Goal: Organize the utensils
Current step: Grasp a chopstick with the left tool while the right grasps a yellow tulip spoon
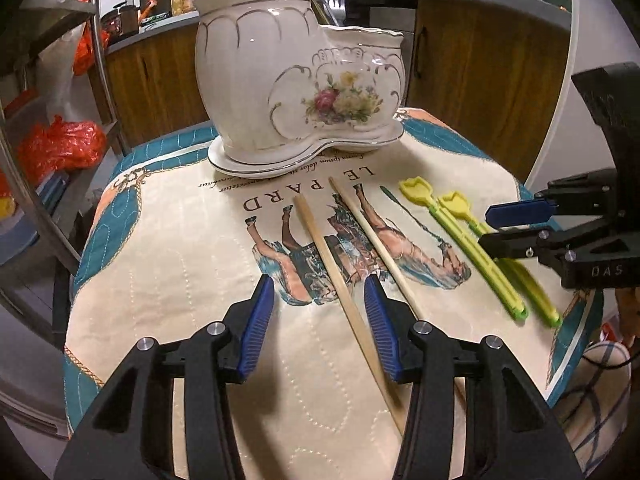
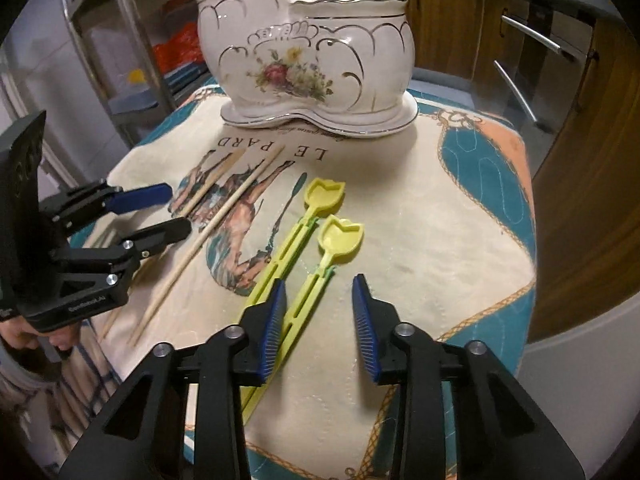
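A white floral ceramic utensil holder (image 1: 296, 80) (image 2: 304, 56) with two compartments stands at the far side of the cloth-covered table (image 1: 160, 280); forks and sticks poke out of it. Two wooden chopsticks (image 1: 340, 280) (image 2: 216, 216) lie on the cloth. Two yellow-green tulip-shaped spoons (image 1: 464, 232) (image 2: 320, 236) lie to their right. My left gripper (image 1: 320, 292) is open, low over the cloth, with the left chopstick between its fingers. My right gripper (image 2: 319, 292) is open above the right spoon's handle. Each gripper shows in the other's view (image 1: 504, 228) (image 2: 176, 212).
Wooden cabinets (image 1: 480, 80) and a counter stand behind the table. A metal rack (image 1: 48, 160) with orange bags stands at the left. A checked cloth (image 1: 600, 380) hangs near the table's near right edge.
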`<act>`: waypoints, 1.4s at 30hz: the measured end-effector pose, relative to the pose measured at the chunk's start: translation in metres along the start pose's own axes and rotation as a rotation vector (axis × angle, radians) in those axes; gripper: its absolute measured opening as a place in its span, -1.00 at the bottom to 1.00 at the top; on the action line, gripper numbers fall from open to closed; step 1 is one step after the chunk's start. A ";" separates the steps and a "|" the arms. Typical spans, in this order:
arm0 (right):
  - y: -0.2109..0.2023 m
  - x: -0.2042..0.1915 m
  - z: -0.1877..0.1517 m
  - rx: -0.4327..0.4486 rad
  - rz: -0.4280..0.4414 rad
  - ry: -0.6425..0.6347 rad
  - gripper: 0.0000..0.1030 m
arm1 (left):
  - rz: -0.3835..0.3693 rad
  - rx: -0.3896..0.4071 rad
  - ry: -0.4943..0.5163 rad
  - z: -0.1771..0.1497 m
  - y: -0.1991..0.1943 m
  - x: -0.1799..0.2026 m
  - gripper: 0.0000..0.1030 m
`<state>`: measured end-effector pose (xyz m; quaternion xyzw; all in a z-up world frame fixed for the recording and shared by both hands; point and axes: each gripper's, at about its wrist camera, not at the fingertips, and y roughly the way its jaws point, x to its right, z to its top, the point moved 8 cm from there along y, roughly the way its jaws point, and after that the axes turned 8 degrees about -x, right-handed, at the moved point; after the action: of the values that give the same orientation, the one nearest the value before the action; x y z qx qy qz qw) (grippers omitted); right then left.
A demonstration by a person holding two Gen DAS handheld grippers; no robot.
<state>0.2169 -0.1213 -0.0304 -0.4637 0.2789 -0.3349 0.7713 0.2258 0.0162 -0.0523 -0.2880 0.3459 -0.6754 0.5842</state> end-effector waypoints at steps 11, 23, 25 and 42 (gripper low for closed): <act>-0.005 0.007 -0.009 -0.146 -0.037 -0.105 -0.78 | 0.013 -0.113 0.028 0.005 0.000 -0.002 -0.22; 0.006 -0.001 0.000 -0.391 -0.104 -0.223 -0.77 | -0.022 -0.332 0.064 0.012 0.007 -0.004 -0.22; 0.007 0.000 0.000 -0.402 -0.092 -0.221 -0.77 | -0.038 -0.333 0.063 0.011 0.006 -0.004 -0.22; 0.009 0.011 0.002 -0.348 -0.024 -0.207 -0.78 | -0.044 -0.394 0.131 0.015 0.010 0.008 -0.57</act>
<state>0.2276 -0.1256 -0.0392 -0.6253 0.2461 -0.2413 0.7001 0.2426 0.0059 -0.0517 -0.3598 0.5021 -0.6245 0.4780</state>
